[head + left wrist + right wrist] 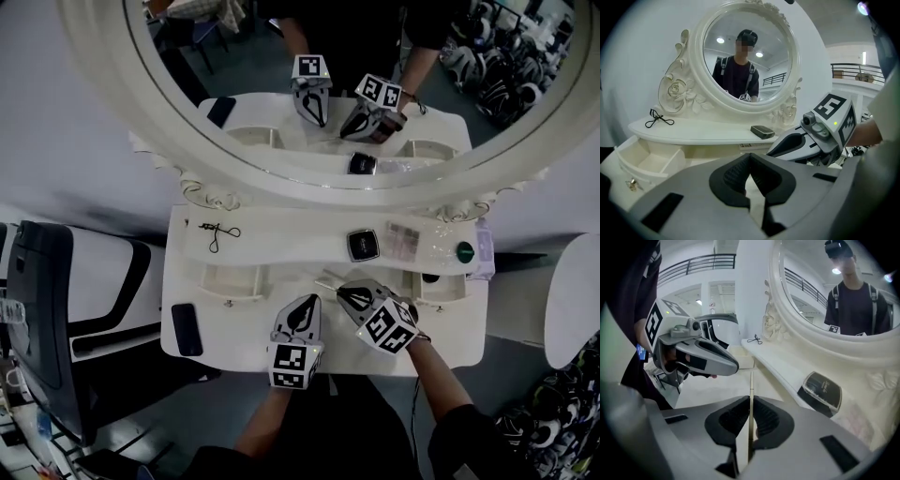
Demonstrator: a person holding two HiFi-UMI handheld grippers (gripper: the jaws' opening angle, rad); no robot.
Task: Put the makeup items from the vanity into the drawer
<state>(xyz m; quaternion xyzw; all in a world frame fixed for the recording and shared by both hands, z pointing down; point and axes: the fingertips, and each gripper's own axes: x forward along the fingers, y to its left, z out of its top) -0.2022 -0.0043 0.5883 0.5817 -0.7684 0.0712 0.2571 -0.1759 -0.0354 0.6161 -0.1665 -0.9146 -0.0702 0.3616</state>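
Makeup pencil [751, 380], slim and pale, pinched tight between right gripper [751, 404] jaws, black compact [820, 389] ahead to its right, left gripper [750, 161] clenched empty, open drawer [644, 161] off its left.

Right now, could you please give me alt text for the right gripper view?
The right gripper is shut on a thin pale stick. The left gripper hangs at upper left; a black compact lies on the vanity shelf.

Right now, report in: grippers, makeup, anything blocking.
Left gripper shut, empty. Right gripper shut on thin pale stick. Black compact, palette on shelf; left drawer, right drawer open. Nothing blocking them.
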